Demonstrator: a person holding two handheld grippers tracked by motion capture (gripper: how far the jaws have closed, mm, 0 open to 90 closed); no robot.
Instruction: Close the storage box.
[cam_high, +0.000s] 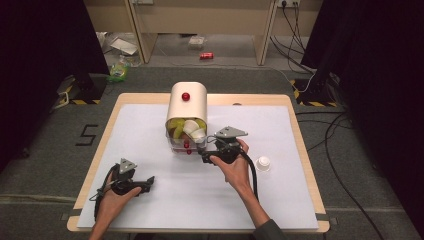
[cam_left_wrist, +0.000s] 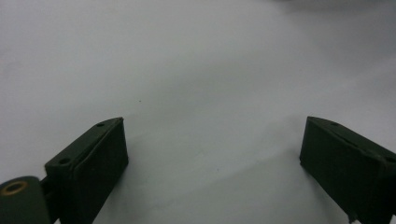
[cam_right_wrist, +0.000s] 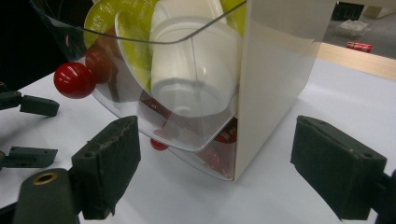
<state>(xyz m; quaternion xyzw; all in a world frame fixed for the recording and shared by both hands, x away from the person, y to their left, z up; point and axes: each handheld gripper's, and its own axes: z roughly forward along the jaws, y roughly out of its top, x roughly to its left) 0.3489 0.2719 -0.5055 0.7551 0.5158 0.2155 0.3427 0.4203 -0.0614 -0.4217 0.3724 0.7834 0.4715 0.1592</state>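
The left gripper (cam_high: 148, 181) rested near the table's (cam_high: 150, 210) front-left corner, jaws spread wide over bare surface. The dispenser (cam_high: 186, 107) stood toward the back edge, its clear drawer holding pods (cam_right_wrist: 191, 70). The right gripper (cam_high: 204, 150), jaws apart and empty, sat just beside it, with a white pod (cam_high: 263, 163) farther right.

Light falls from above onto the white worktop (cam_high: 165, 200), bright at the middle — the room's sides sink into black. The left gripper view is soft and blurred, with faint shadows under the jaws. Glare streaks the clear bin (cam_right_wrist: 187, 135) — its near parts out of focus.
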